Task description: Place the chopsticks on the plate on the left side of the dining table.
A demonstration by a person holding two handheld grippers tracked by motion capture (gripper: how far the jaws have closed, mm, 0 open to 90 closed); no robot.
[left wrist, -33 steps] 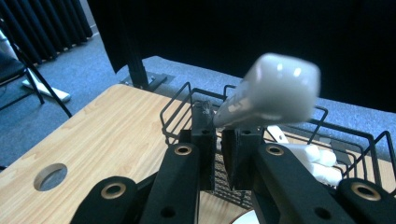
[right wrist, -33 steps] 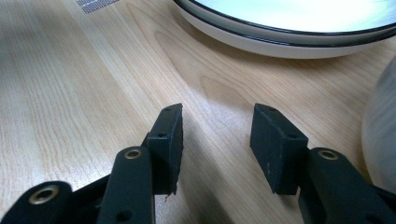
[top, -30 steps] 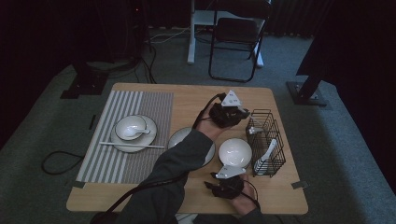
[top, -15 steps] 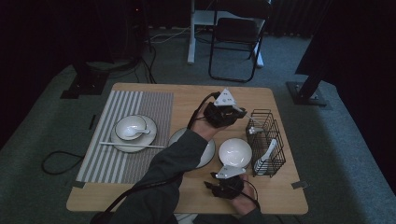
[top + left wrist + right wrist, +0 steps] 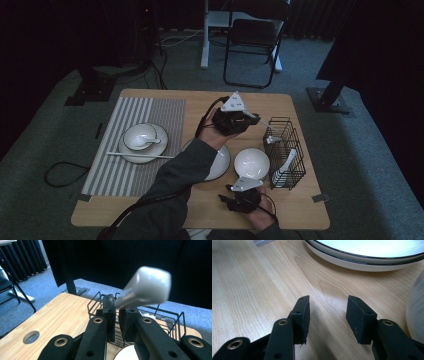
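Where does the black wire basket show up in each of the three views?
High view: the wire basket stands at the table's right edge, holding white spoons.
Left gripper view: it sits just behind the left gripper, which is shut on a white utensil.
Right gripper view: not in it.
Shared landmark: the wooden table.

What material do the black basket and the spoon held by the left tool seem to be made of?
The black wire basket looks like thin metal rod with a dark matte coating: an open grid you can see through. The white spoon in the left tool seems to be glazed ceramic, perhaps melamine: smooth, thick, softly shiny.
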